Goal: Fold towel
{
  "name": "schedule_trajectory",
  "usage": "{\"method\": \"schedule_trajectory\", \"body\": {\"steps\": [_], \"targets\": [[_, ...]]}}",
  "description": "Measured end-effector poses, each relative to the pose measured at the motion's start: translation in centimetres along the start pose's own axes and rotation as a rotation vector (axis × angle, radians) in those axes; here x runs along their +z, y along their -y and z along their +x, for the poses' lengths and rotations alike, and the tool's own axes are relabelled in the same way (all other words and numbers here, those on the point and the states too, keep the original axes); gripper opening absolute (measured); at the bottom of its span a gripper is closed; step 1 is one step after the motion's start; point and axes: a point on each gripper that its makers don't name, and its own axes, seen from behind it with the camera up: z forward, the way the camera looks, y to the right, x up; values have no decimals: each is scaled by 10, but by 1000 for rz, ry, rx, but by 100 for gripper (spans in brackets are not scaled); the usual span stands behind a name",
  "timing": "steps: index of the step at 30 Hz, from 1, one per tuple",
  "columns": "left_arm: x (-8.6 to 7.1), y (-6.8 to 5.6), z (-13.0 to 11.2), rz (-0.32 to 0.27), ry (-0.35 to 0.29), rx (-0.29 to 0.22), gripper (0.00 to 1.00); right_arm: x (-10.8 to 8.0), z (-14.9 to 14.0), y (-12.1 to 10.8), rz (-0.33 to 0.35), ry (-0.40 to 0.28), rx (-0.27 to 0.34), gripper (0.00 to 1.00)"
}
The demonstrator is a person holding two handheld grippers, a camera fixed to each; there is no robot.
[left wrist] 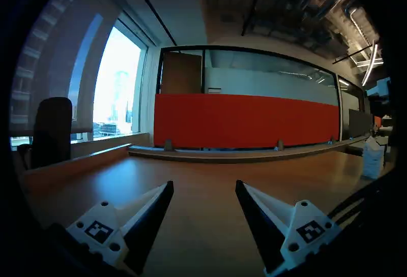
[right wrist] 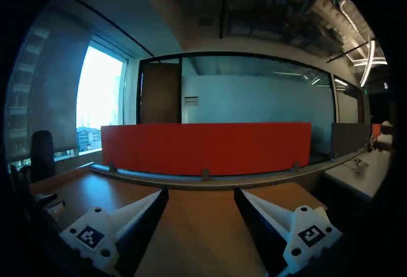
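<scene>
In the left gripper view my left gripper [left wrist: 204, 184] stands open just above a bare brown wooden desk [left wrist: 203, 175], with nothing between its black-edged white fingers [left wrist: 147, 216]. Seen in the right gripper view, my right gripper [right wrist: 201, 191] is also open and holds nothing, hovering over the same kind of wooden desk [right wrist: 203, 226]. I see no towel in either view.
A red divider panel [left wrist: 244, 120] runs along the desk's far edge, with a glass wall behind it. A dark chair [left wrist: 51, 129] sits at the left by a bright window [left wrist: 117, 89]. A white stack [left wrist: 373, 157] stands at the far right. Another desk [right wrist: 364, 173] lies to the right.
</scene>
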Motion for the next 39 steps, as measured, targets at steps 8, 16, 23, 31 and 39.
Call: {"method": "schedule_trajectory", "body": {"steps": [8,16,23,31,39], "targets": [[5,1,-6,5,12,26,90,-3,-2,-8,-12,0,4,99],[5,-1,-6,3,13,31,90,-1,-4,-8,-8,3,7,99],[6,-3,-7,0,15,32,90,3,0,-13,-11,-6,-6,99],[6,-3,-8,0,15,32,95,9,-9,-36,-60,-10,-65,100],[6,-2,-8,0,15,32,95,13,-25,-50,-77,-33,-81,100]]}}
